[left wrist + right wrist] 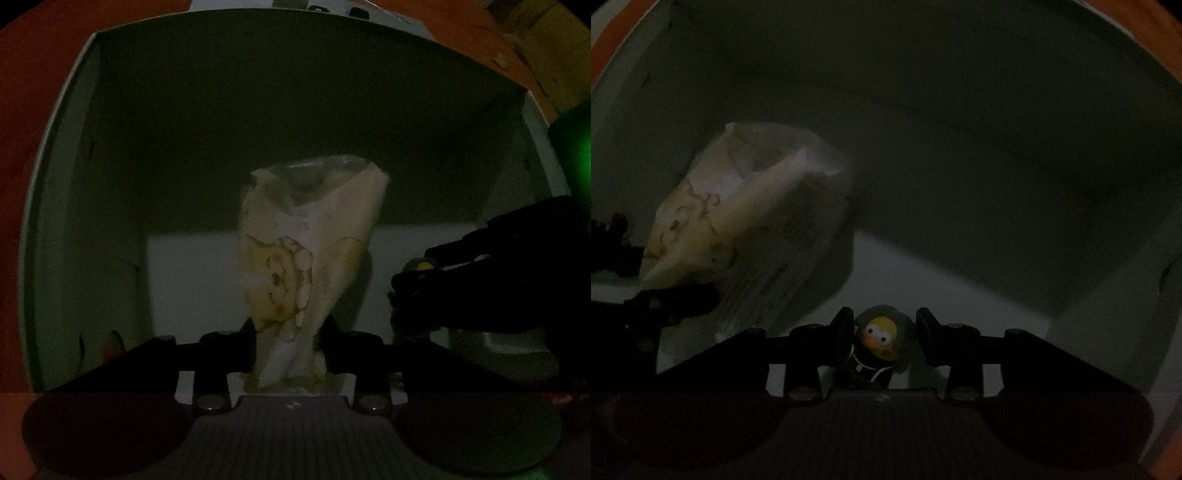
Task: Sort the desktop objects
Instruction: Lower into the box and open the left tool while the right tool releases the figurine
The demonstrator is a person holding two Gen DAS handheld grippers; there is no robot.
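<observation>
**Both claws down inside the white bin, a packet in one and a figurine in the other**

Here the landmark is the white bin (55,155), a deep box with pale walls standing on an orange counter (33,92); everything of interest sits inside it, in poor light.

Toward the bin's left side, the left claw (286,345) reaches down with the printed packet (295,266) between its pads. The packet stands upright from the pads, its far end hanging toward the bin floor. The pads bracket its pinched lower end, but in this dimness I cannot tell whether they press on it or have let go. It looks like a thin film or paper bag with a cartoon print: light, soft, crinkly, likely to fold or slide under a weak pinch. A hold on the crimped seam at the end, where the material is doubled and flat, should serve better than one on the puffed middle, which would only collapse.

Toward the bin's right side, the right claw (884,336) also points into the bin, with a small figurine (879,339) between its fingers. The figurine has a yellow face, wide eyes and a dark body; it appears hard, small and rounded, so rigid but prone to twist or pop out. The left pad seems to touch its head, while a gap shows at the right pad, so the claw looks parted rather than clamped. The dark body gives a steadier purchase than the domed head.
</observation>
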